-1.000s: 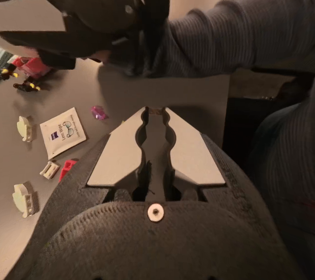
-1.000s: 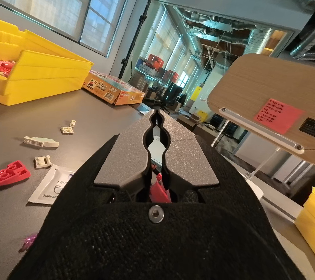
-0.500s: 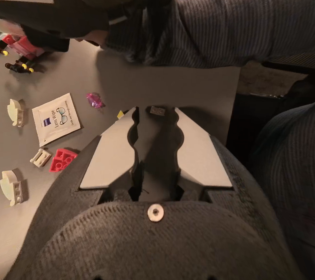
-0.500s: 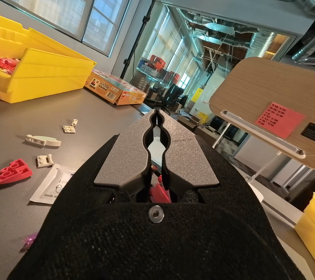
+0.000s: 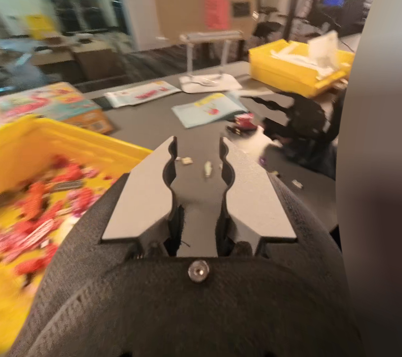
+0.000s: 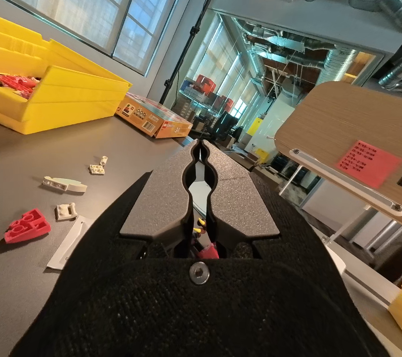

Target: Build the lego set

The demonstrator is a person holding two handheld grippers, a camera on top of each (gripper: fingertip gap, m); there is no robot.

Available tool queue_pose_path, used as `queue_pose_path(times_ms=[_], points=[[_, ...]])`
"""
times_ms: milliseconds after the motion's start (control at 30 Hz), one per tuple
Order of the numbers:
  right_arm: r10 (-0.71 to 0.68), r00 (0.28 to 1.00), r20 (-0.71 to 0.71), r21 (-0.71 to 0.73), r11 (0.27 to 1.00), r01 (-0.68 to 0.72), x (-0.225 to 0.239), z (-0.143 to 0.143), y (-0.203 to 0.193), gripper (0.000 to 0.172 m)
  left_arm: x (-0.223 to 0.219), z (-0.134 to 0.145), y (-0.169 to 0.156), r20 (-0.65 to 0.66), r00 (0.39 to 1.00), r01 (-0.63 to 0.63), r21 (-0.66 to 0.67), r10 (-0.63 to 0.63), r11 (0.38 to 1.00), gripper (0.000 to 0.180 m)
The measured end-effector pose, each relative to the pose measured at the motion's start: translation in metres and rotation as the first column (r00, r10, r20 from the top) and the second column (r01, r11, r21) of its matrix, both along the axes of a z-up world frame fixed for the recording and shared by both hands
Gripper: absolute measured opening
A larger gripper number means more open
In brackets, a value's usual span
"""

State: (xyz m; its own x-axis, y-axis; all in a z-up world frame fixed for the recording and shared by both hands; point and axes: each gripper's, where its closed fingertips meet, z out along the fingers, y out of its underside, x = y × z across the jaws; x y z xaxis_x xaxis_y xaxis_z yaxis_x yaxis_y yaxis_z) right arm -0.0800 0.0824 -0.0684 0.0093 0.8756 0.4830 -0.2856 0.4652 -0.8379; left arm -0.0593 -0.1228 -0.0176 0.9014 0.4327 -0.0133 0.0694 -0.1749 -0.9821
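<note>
L hand-held gripper [image 5: 198, 146] hangs w/ jaws apart, nothing in it, over the bench [image 5: 152, 124] by the yellow bin [image 5: 65, 150] of red bricks, R hand-held gripper [image 6: 201, 143] tips together, empty, above a red build [image 6: 207, 252], orange printed box [image 6: 152, 120] further back.

Bin [image 6: 65, 107] left on the table [image 6: 54, 150], box [image 6: 152, 120] right of it, small bricks [image 6: 96, 169] in front
</note>
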Motion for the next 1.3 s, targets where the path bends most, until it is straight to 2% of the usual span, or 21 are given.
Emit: queue_pose_path(times_ms=[133,233,333,533,633,700,800,833,933,1033,1100,1167,1300], points=[[0.01,1.0,-0.004,-0.015,1.0,-0.01,-0.001,0.001,-0.002,0.0,-0.039,0.036,-0.06,-0.047,0.965,-0.256,0.032,0.257,0.966,0.038],[0.017,1.0,-0.003,-0.006,1.0,-0.017,-0.002,0.001,-0.005,0.0,-0.056,0.043,-0.085,-0.058,0.937,-0.344,0.017,0.344,0.939,0.039],[0.018,1.0,-0.002,-0.001,1.0,-0.018,-0.003,0.0,-0.007,0.0,-0.067,0.035,-0.1,-0.06,0.921,-0.387,-0.033,0.385,0.921,0.039],[0.044,0.999,0.001,0.002,0.999,-0.044,-0.004,0.0,-0.012,0.0,-0.115,0.006,-0.128,-0.108,0.888,-0.46,-0.231,0.447,0.857,0.039],[0.045,0.999,0.006,0.022,0.999,-0.045,-0.005,-0.001,-0.015,0.0,-0.153,0.0,-0.125,-0.098,0.904,-0.425,-0.321,0.417,0.846,0.036],[0.04,0.999,0.002,0.023,0.999,-0.04,-0.005,-0.001,-0.014,0.0,-0.182,-0.017,-0.12,-0.014,0.91,-0.381,-0.422,0.414,0.823,0.032],[0.033,0.999,0.004,0.02,0.999,-0.033,-0.006,-0.001,-0.012,0.0,-0.218,-0.058,-0.105,0.185,0.895,-0.234,-0.579,0.405,0.781,0.014],[0.031,1.0,0.004,0.019,0.999,-0.031,-0.006,-0.001,-0.012,0.0,-0.228,-0.075,-0.105,0.231,0.88,-0.179,-0.647,0.415,0.741,0.0],[0.031,0.999,0.007,0.021,0.999,-0.031,-0.006,-0.002,-0.011,0.0,-0.254,-0.12,-0.117,0.273,0.823,-0.071,-0.82,0.498,0.568,0.0],[0.032,0.999,0.007,0.024,0.999,-0.032,-0.006,-0.002,-0.011,0.0,-0.273,-0.143,-0.124,0.278,0.777,-0.037,-0.875,0.565,0.482,0.005],[0.034,0.999,0.009,0.023,0.999,-0.034,-0.006,-0.002,-0.012,0.0,-0.28,-0.152,-0.126,0.306,0.732,-0.02,-0.883,0.608,0.468,0.014],[0.034,0.999,0.01,0.024,0.999,-0.035,-0.006,-0.002,-0.012,0.0,-0.284,-0.16,-0.126,0.347,0.693,0.001,-0.877,0.632,0.481,0.022],[0.037,0.999,0.012,0.026,0.999,-0.037,-0.007,-0.003,-0.013,0.0,-0.291,-0.164,-0.126,0.387,0.647,0.002,-0.862,0.656,0.507,0.024]])
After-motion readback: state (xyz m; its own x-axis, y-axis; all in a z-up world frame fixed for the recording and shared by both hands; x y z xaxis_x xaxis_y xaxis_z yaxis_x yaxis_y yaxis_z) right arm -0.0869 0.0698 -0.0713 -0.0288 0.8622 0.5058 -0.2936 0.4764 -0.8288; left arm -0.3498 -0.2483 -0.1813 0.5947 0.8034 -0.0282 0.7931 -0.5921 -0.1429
